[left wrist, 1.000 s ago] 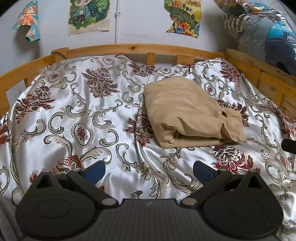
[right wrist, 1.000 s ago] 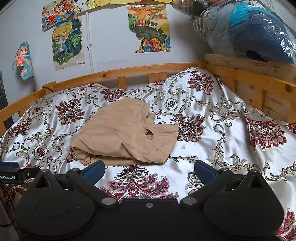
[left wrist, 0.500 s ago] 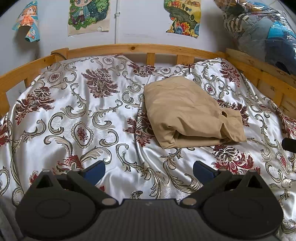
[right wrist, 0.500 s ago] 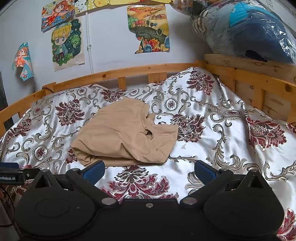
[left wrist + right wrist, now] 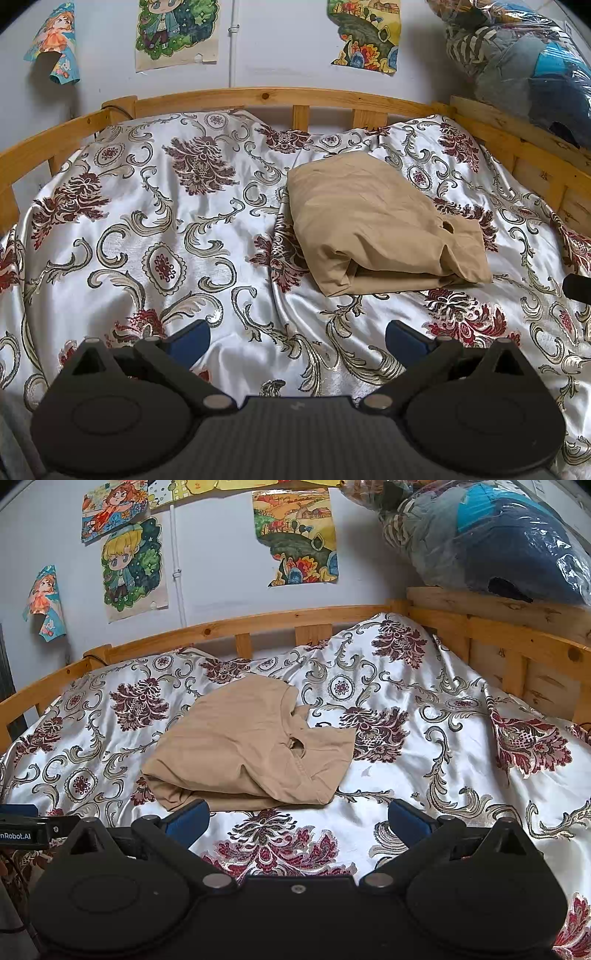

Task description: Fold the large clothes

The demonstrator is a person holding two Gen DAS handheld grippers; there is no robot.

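A: Looking at the tan garment (image 5: pixel 376 225), I am seeing it lying as a thick, uneven bundle on the satin bedspread (image 5: pixel 177 236), toward the far right of the bed in the left wrist view and left of centre in the right wrist view (image 5: pixel 251 746).

B: Are the tools touching it?

A: No. The left tool (image 5: pixel 297 338) is hanging near the front edge with its blue fingers (image 5: pixel 190 339) spread wide and nothing between them. The right tool (image 5: pixel 297 818) is doing the same, fingers apart and empty, with its left finger (image 5: pixel 188 819) sitting just short of the bundle's near edge.

B: What is worrying you, then?

A: The fold is looking loose. A flap with a small opening (image 5: pixel 297 747) is sticking out on the right, and the near edge is gaping in layers. I am guessing that a pinch there is risking catching only the top layer, so the stack peels open. The satin is probably slippery, so a push may be sliding the whole bundle instead of creasing it, and a low pinch could be grabbing the bedspread too.

B: Anything standing in the way?

A: Nothing is lying between the tools and the garment. The wooden rail (image 5: pixel 517 653) is running round the far and right sides, a plastic-wrapped bundle (image 5: pixel 491 539) is resting above it, and posters (image 5: pixel 133 565) are hanging on the wall, all well apart.
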